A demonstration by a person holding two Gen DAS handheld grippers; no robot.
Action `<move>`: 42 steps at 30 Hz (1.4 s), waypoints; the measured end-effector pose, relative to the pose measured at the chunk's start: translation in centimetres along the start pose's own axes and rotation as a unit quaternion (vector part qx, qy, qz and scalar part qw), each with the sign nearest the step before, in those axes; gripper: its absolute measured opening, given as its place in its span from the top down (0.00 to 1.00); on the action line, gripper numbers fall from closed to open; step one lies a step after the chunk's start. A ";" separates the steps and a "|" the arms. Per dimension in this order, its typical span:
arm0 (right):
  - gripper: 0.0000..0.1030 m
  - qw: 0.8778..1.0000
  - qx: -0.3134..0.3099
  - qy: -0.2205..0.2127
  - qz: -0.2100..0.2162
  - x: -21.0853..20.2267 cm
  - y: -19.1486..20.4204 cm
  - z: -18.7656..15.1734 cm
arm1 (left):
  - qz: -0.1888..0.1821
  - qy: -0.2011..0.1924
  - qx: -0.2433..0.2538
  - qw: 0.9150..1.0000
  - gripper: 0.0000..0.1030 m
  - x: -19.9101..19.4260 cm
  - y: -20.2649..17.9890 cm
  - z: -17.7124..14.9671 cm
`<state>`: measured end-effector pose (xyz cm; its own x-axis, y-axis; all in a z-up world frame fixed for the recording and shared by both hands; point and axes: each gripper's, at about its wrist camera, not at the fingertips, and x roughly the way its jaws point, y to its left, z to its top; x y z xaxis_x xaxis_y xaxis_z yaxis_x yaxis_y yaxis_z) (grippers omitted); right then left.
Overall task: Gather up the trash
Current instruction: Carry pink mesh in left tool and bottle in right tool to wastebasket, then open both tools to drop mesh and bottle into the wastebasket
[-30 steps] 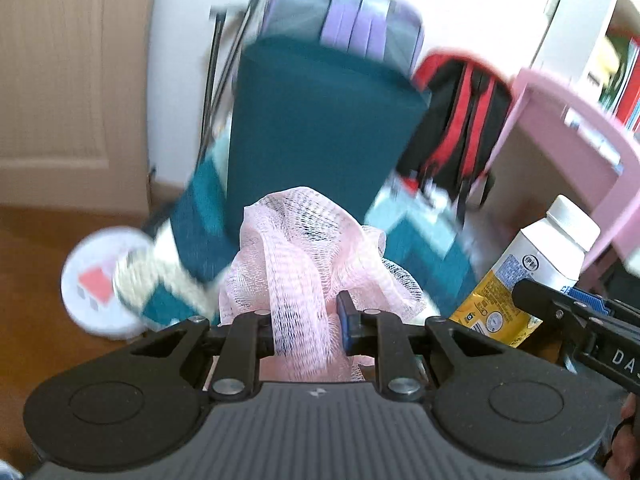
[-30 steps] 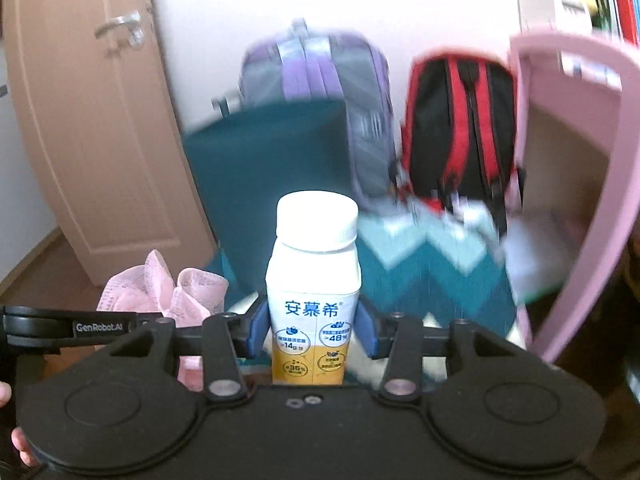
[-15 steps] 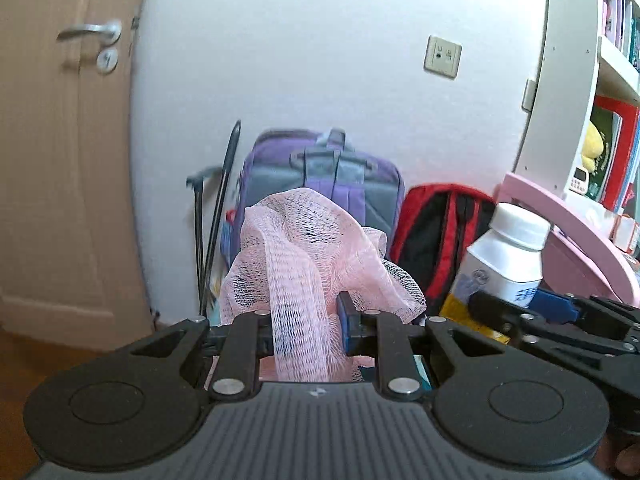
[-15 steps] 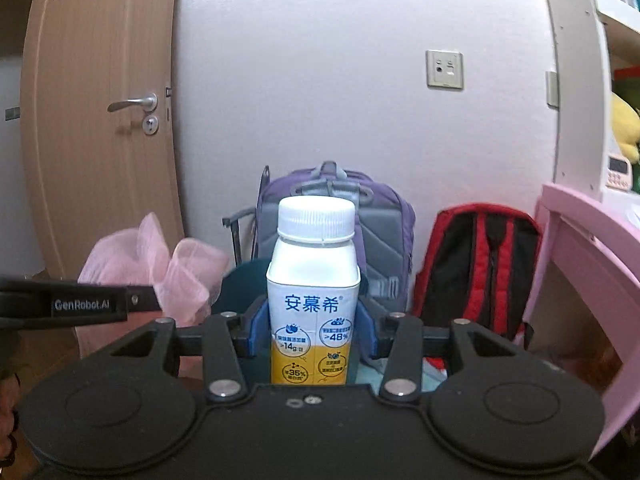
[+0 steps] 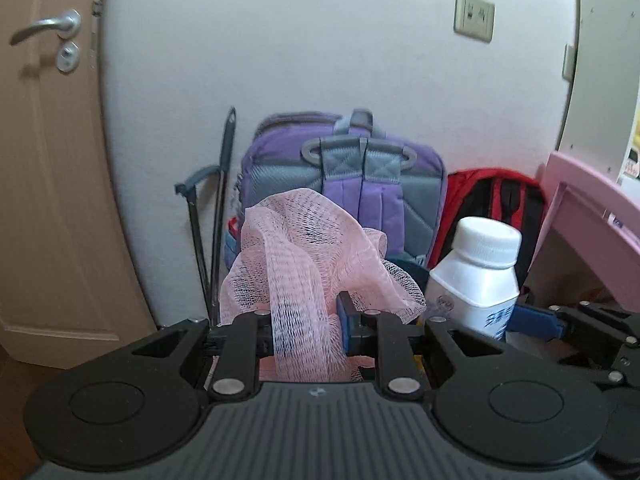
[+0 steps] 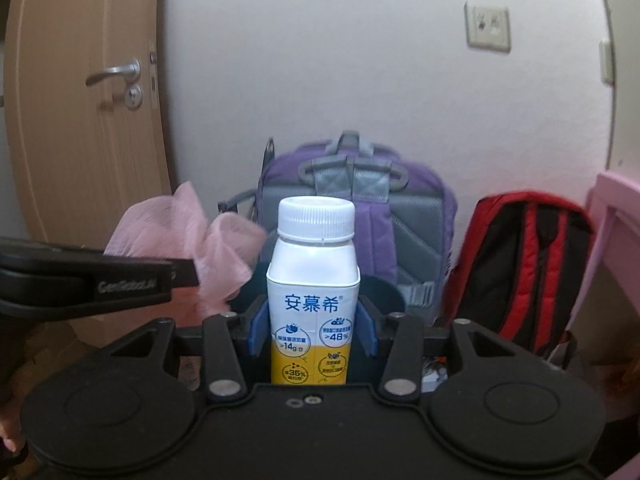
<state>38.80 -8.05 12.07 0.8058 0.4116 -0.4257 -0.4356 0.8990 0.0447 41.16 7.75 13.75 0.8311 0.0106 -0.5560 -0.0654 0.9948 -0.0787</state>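
White wall (image 5: 320, 60) and a purple backpack (image 5: 344, 184) are filling the left wrist view, where the left gripper (image 5: 308, 328) is pinching pink mesh netting (image 5: 304, 264). Facing that backdrop, the right gripper (image 6: 312, 332) is clamping an upright white bottle (image 6: 314, 280) between its pads.

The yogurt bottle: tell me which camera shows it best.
Right wrist view. The yogurt bottle stands upright and centred in the right gripper, label facing the camera. The left wrist view shows it at the right, partly hidden by the left gripper's frame.
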 end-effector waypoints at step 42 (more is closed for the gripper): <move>0.51 0.995 -0.031 0.096 -0.009 1.5 -0.4 -1.4 | -0.020 0.089 -0.015 0.996 0.20 2.9 0.5 -1.9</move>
<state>39.64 -7.94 10.13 0.7248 0.3552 -0.5903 -0.4508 0.8925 -0.0164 42.53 8.05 10.55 0.7228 -0.0505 -0.6892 -0.0518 0.9906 -0.1269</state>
